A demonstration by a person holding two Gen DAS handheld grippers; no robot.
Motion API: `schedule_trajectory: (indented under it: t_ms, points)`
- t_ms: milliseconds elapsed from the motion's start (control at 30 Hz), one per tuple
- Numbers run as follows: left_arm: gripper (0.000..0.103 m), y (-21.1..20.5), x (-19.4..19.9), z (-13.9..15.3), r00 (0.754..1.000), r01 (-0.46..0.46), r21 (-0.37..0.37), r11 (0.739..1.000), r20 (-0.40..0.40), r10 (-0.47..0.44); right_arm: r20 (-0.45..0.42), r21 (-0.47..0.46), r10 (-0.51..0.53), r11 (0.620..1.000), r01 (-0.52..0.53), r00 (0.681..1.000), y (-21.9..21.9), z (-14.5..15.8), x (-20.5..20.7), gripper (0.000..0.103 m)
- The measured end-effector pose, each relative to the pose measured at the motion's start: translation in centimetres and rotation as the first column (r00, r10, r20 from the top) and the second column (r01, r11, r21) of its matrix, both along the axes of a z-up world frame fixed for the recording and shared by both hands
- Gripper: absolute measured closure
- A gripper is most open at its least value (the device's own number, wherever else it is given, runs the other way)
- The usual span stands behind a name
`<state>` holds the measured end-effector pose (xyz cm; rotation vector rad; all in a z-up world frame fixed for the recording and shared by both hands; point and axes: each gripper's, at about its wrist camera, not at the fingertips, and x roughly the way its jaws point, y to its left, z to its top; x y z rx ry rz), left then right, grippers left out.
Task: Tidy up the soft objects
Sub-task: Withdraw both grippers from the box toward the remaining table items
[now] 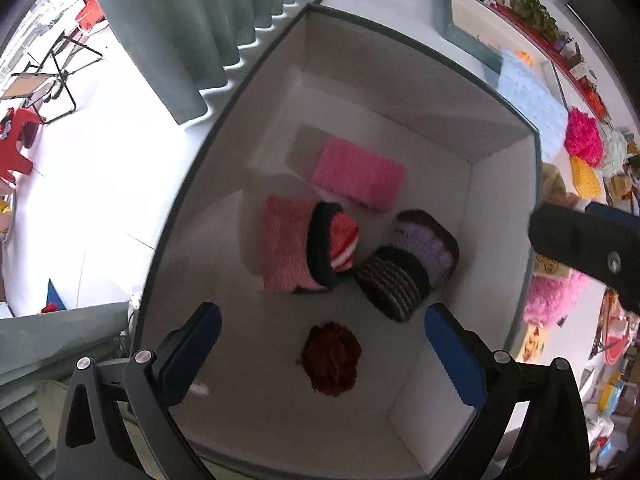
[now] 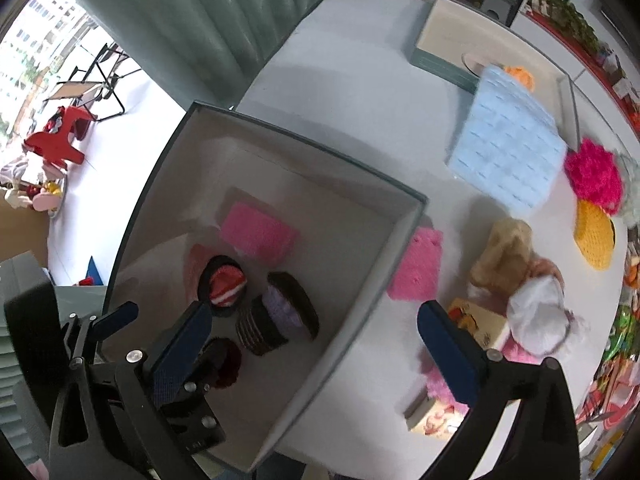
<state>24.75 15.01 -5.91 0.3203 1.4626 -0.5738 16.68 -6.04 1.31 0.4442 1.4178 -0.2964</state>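
Observation:
My left gripper (image 1: 322,312) points down into a white box with a dark rim (image 1: 420,50), open, with nothing between its fingers. Below it on the box floor lies a dark red pom-pom (image 1: 332,358). Further in are a salmon fuzzy pad (image 1: 284,254), a red-and-white striped piece in a black cuff (image 1: 340,246), a brown striped knit (image 1: 394,286), a purple knit (image 1: 426,246) and a pink pad (image 1: 356,178). My right gripper (image 2: 314,308) is open too, straddling the box's right wall (image 2: 360,300). Beside its right finger lie a white-and-pink plush (image 2: 536,324) and a pink fluffy piece (image 2: 438,384).
On the table (image 2: 340,72) right of the box lie a pink pad (image 2: 418,270), a beige plush (image 2: 504,256), a light blue pad (image 2: 508,152), a magenta pom-pom (image 2: 594,176) and a yellow knit (image 2: 594,240). A shallow tray (image 2: 440,40) stands at the back. Curtains (image 2: 192,32) hang left.

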Motion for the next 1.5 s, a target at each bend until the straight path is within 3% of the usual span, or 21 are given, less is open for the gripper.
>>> schedule_trajectory:
  t_ms: [267,667,867,1000,1167,1367,1433,1500]
  points:
    - [0.001,-2.7,-4.3,1.1,0.992,0.121,0.057,0.991,0.035,-0.124,-0.023,0.012,-0.089,0.996,0.089,0.996,-2.1,0.1,-7.1,0.000]
    - [0.001,-10.5,-9.2,3.8,0.963,0.259,0.010,0.966,0.073,-0.259,-0.077,-0.040,-0.293,0.956,0.291,0.953,-9.1,-0.8,-17.2,0.000]
    - [0.001,-13.7,-12.2,4.3,0.947,0.312,0.007,0.950,0.075,-0.312,-0.055,-0.080,-0.324,0.944,0.320,0.944,-12.4,-0.5,-18.6,0.000]
    - [0.001,-13.9,-12.9,3.9,0.949,0.311,0.034,0.950,0.047,-0.312,-0.043,-0.105,-0.267,0.959,0.262,0.963,-13.7,-0.5,-17.4,0.000]
    - [0.001,-13.9,-13.4,3.6,0.960,0.276,0.056,0.959,0.035,-0.278,-0.049,-0.160,-0.037,0.987,0.028,0.998,-13.7,-1.4,-14.1,0.000]
    - [0.001,-14.0,-14.3,3.0,0.970,0.242,0.089,0.966,0.017,-0.244,-0.095,-0.132,0.127,0.981,-0.139,0.987,-13.7,-4.1,-11.5,0.002]
    - [0.001,-14.3,-14.8,2.8,0.969,0.244,0.097,0.965,0.009,-0.246,-0.106,-0.115,0.146,0.981,-0.158,0.984,-13.7,-4.7,-11.4,0.009]
    - [0.001,-14.7,-15.4,2.5,0.968,0.249,0.110,0.962,0.002,-0.251,-0.107,-0.106,0.159,0.980,-0.170,0.982,-13.8,-5.0,-11.5,0.029]
